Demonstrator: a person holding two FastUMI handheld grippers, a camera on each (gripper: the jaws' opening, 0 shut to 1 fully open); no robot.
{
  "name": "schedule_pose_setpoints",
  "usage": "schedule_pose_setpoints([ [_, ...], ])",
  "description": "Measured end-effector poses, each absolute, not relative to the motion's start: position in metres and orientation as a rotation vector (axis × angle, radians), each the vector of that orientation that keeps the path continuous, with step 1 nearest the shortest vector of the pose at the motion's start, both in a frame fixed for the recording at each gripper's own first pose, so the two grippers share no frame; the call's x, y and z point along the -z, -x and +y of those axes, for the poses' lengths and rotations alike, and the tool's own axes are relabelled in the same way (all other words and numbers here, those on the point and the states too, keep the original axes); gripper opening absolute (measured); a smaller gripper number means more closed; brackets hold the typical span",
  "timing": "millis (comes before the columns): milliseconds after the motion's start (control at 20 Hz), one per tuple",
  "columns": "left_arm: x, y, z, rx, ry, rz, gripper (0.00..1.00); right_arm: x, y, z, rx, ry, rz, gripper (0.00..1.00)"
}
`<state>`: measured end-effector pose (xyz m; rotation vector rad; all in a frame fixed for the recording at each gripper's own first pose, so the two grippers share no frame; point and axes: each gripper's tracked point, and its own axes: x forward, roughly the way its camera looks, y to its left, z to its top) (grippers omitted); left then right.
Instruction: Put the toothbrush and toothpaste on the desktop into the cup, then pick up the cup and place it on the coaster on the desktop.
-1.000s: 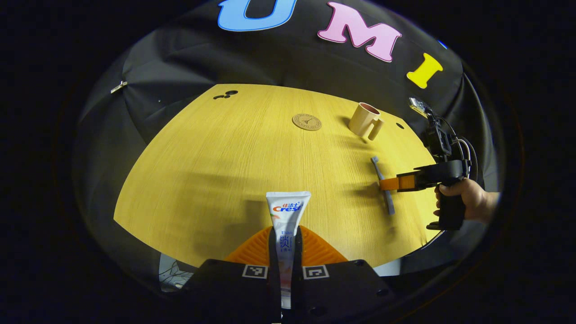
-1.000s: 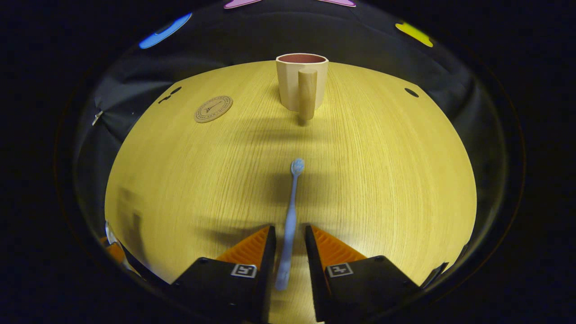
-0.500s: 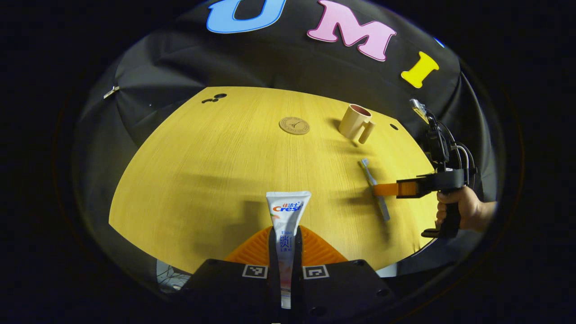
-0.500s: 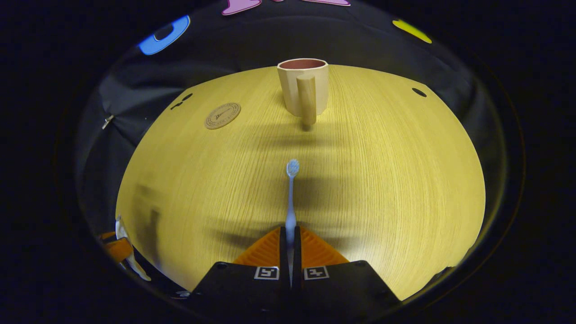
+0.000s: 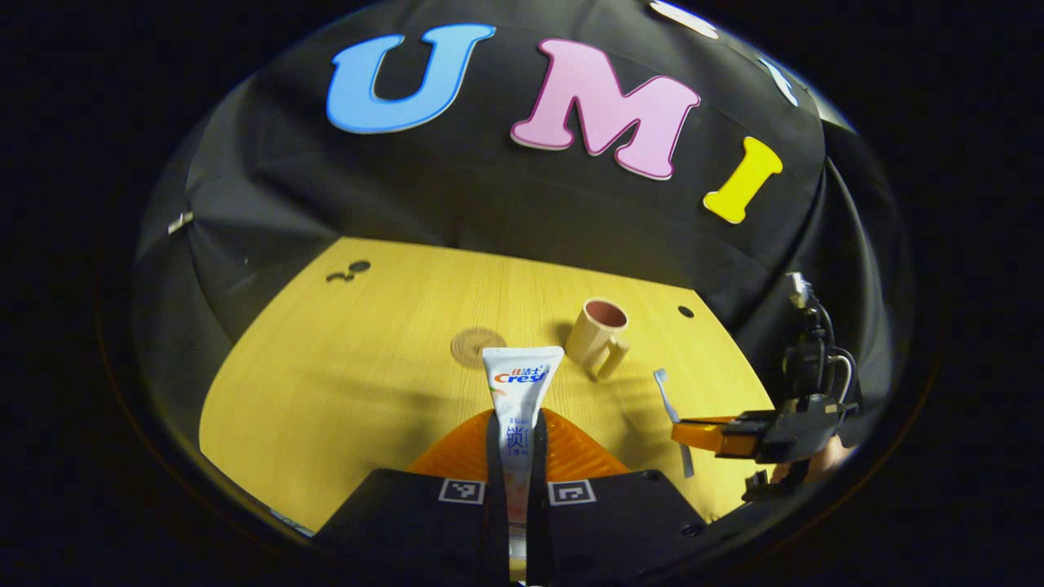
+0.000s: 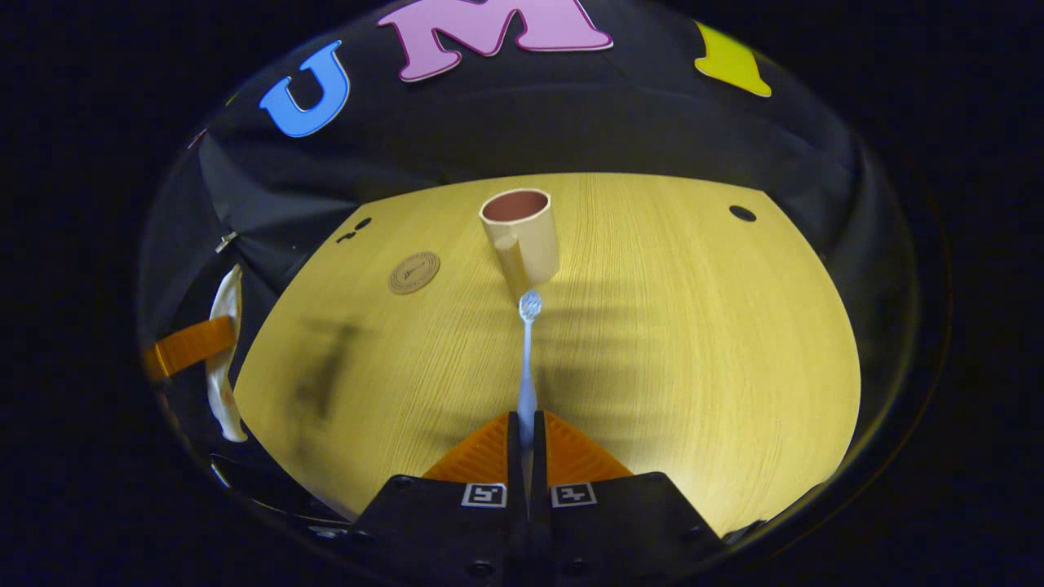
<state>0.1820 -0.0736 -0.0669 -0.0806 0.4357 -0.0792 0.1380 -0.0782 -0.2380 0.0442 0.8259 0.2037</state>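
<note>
The left hand-held gripper (image 5: 515, 456) is closed tight on the toothpaste (image 5: 519, 408), holding it up above the desk (image 5: 342, 383). The right hand-held gripper (image 6: 527, 456) pinches the toothbrush (image 6: 528, 359), its brush end pointing at the cup (image 6: 520, 232). The coaster (image 6: 414, 272) lies left of the cup.

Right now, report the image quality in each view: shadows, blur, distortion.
Left gripper view: fisheye bends the desktop edges; the toothpaste in the left gripper is sharp. Right gripper view: soft striped shadows cross the desktop beside the cup; the toothbrush in the right gripper is crisp; the toothpaste at the left edge looks stretched.
</note>
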Motion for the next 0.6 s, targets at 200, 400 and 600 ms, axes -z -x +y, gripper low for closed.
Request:
schedule_pose_setpoints([
  [200,0.017,-0.239,-0.124,0.142,0.056,0.329,0.14,0.187,-0.164,-0.102,-0.211,-0.101,0.728,0.05],
  [400,-0.01,-0.299,-0.172,0.198,0.018,0.259,0.18,0.152,-0.179,-0.129,-0.192,-0.124,0.683,0.05],
  [600,-0.018,-0.353,-0.199,0.198,0.016,0.189,0.13,0.13,-0.193,-0.143,-0.19,-0.176,0.635,0.05],
])
